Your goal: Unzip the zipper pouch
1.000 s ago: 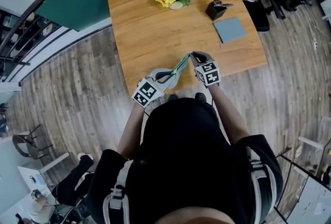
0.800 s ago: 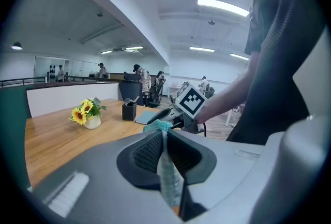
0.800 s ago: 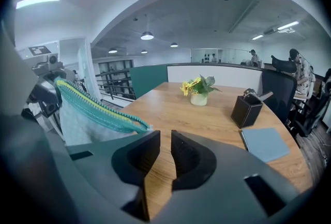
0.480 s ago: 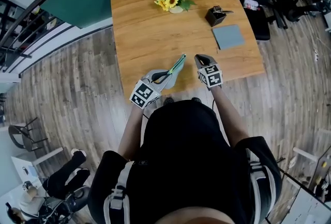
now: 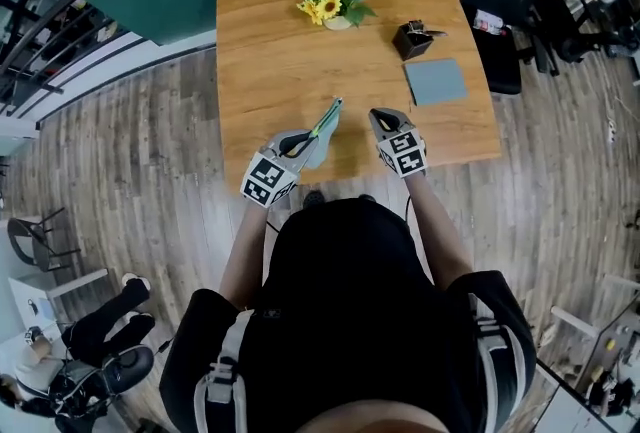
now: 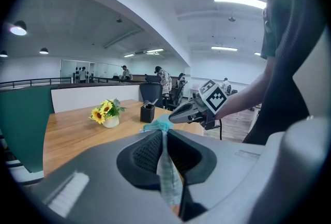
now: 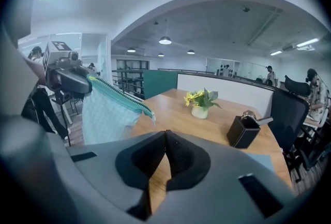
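Over the wooden table (image 5: 270, 41) — left tool (image 5: 298, 143) grips the pouch (image 7: 106, 112).

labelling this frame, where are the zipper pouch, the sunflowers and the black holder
zipper pouch (image 7: 106, 114), right gripper view, fabric side
sunflowers (image 5: 328, 6), head view, yellow blooms
black holder (image 7: 242, 132), right gripper view, front wall

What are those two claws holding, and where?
The left gripper pinches the pouch at a top corner, by the zipper's end. The right gripper has just closed, empty.
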### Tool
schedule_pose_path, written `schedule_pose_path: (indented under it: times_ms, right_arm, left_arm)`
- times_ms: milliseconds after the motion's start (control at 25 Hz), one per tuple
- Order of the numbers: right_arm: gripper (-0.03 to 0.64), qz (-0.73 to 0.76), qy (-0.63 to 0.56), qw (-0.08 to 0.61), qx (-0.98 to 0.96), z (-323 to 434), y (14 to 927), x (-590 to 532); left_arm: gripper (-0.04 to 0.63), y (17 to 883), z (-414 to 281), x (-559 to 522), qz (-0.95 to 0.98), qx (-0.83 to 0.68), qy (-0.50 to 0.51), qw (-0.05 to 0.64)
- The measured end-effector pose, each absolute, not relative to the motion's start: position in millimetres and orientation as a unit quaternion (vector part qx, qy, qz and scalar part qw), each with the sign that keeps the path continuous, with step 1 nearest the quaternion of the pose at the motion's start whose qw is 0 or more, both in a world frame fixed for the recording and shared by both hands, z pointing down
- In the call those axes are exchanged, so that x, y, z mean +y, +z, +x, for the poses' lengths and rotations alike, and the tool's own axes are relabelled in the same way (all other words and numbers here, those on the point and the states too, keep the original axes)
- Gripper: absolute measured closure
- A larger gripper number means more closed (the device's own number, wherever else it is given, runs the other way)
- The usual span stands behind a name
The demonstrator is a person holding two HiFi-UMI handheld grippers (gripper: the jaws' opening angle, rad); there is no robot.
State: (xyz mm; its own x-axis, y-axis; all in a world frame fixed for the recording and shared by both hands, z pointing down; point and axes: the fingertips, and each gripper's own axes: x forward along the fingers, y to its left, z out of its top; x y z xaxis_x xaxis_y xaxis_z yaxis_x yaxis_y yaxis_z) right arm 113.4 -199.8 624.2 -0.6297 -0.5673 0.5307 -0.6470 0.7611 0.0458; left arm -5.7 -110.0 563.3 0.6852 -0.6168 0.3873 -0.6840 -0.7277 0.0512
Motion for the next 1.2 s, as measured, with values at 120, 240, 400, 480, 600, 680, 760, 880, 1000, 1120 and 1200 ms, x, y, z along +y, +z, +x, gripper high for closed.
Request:
schedule_pose_path:
  times_ms: [120,240,400,480,600,680,760,880,1000,1120,1200]
  right_arm:
    - [0.614,0.336,0.069,0.253,-0.905,116,618,-203]
    - [0.614,0.329,0.067,0.233,-0.913,117,610,-206]
    - [0.614,0.321,0.062,0.222,-0.919,122,602,-209]
    - [0.614,0.321,0.062,0.222,-0.919,127,601,-213]
    - [0.614,0.322,0.059,0.224,-0.918,135,602,-217]
    - [0.614,0.321,0.057,0.226,-0.918,140,603,-219]
    - [0.614,0.319,0.056,0.228,-0.918,145,604,-221]
    - [0.614,0.318,0.057,0.232,-0.918,152,606,-224]
    - [0.614,0.316,0.055,0.232,-0.918,158,606,-227]
    - [0.614,0.311,0.054,0.235,-0.919,163,608,-228]
    - [0.614,0.309,0.052,0.235,-0.92,165,608,-229]
  left_arm:
    - [0.564,565,-3,-113,0.909,-0.361,0.184,0.101]
    - [0.563,562,2,-118,0.906,-0.367,0.182,0.106]
    - [0.563,560,10,-126,0.903,-0.373,0.185,0.107]
    - [0.563,560,15,-130,0.901,-0.375,0.187,0.107]
    - [0.563,560,21,-136,0.899,-0.379,0.19,0.106]
    - [0.563,561,24,-138,0.898,-0.382,0.19,0.106]
    - [0.563,562,27,-139,0.897,-0.385,0.191,0.106]
    - [0.563,563,31,-143,0.894,-0.39,0.194,0.107]
    - [0.563,563,35,-145,0.891,-0.395,0.195,0.106]
    - [0.563,563,39,-145,0.889,-0.402,0.195,0.105]
    - [0.563,562,41,-145,0.887,-0.405,0.195,0.105]
